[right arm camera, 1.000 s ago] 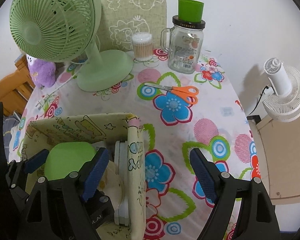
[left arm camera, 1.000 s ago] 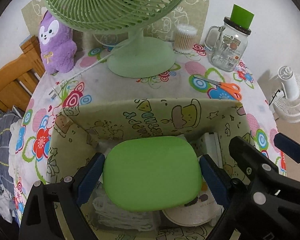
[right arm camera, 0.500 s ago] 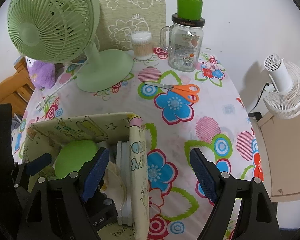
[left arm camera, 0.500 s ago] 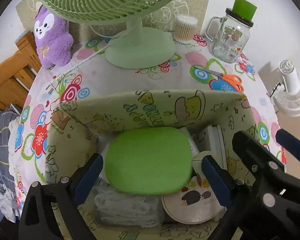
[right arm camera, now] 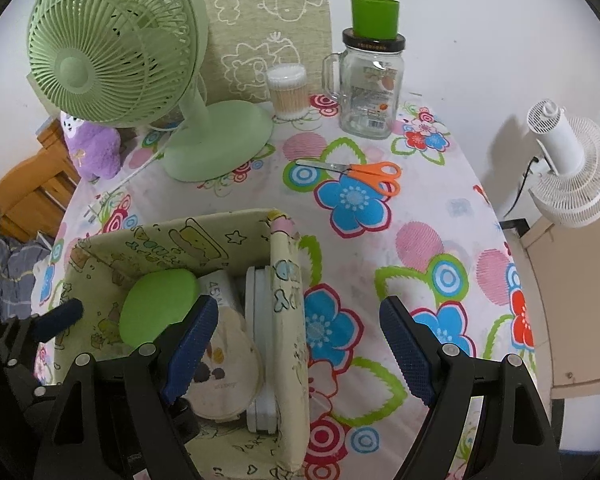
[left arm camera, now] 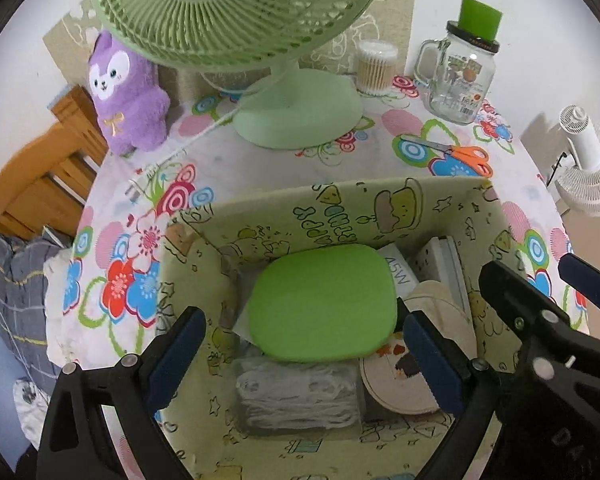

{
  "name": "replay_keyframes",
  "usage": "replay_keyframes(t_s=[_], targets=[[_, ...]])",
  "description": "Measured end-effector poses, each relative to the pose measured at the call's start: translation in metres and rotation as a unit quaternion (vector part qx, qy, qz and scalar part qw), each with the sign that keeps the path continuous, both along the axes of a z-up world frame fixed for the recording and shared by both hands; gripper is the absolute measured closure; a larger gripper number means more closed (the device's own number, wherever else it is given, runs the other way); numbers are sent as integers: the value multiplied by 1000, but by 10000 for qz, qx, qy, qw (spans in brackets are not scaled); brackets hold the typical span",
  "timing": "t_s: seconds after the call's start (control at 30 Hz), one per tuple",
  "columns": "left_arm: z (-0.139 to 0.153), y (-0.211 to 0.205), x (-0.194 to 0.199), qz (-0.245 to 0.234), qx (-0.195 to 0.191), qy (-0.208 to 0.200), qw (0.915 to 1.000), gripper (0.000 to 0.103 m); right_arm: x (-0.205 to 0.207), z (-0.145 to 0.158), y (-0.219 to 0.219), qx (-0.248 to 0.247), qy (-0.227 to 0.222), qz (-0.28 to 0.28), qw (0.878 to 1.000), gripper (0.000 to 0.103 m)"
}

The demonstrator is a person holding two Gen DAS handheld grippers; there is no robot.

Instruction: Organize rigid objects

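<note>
Altogether 2 fans [right arm camera: 116, 76], 1 jar [right arm camera: 370, 88], 1 scissors [right arm camera: 360, 174]

Bare tablecloth [right arm camera: 400, 280] right of fabric bin [right arm camera: 286, 320], scissors [right arm camera: 360, 172], jar [right arm camera: 370, 84], fan [right arm camera: 216, 140] crowding far edge

Two fans: a green one [right arm camera: 112, 60] well beyond the tongs and a white one [right arm camera: 572, 168] off to the right of them. One fabric box [left arm camera: 340, 208] under the left tongs, holding one green case [left arm camera: 324, 304], one round tin [left arm camera: 400, 376], one white bundle [left arm camera: 300, 396] and one power strip [right arm camera: 258, 340]. Beyond the box: one pair of scissors [right arm camera: 360, 172], one jar [right arm camera: 370, 92] with one green cup [right arm camera: 374, 14] on it, one tub of swabs [right arm camera: 288, 92] and one purple plush [left arm camera: 126, 96].
</note>
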State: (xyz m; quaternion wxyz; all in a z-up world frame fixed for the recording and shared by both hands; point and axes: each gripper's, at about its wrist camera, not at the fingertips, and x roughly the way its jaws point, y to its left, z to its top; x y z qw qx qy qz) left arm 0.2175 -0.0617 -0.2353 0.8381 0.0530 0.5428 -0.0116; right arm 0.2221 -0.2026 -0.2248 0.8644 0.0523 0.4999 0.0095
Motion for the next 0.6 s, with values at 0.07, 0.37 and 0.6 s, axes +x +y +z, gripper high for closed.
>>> replay_keyframes(t_s=[0.07,0.37,0.6], targets=[[3,1,-2,-24,1,-31,10000,3,-3,0,-2,-11,5,-54,10000,18],[13,15,-17,-37,74,-151,9999,3,-18,4,-1,-45,-42,-152,9999,18],[23,26,-34,-22,-1,-249,9997,3,-34,12,6,-94,-131,-192,9997,18]])
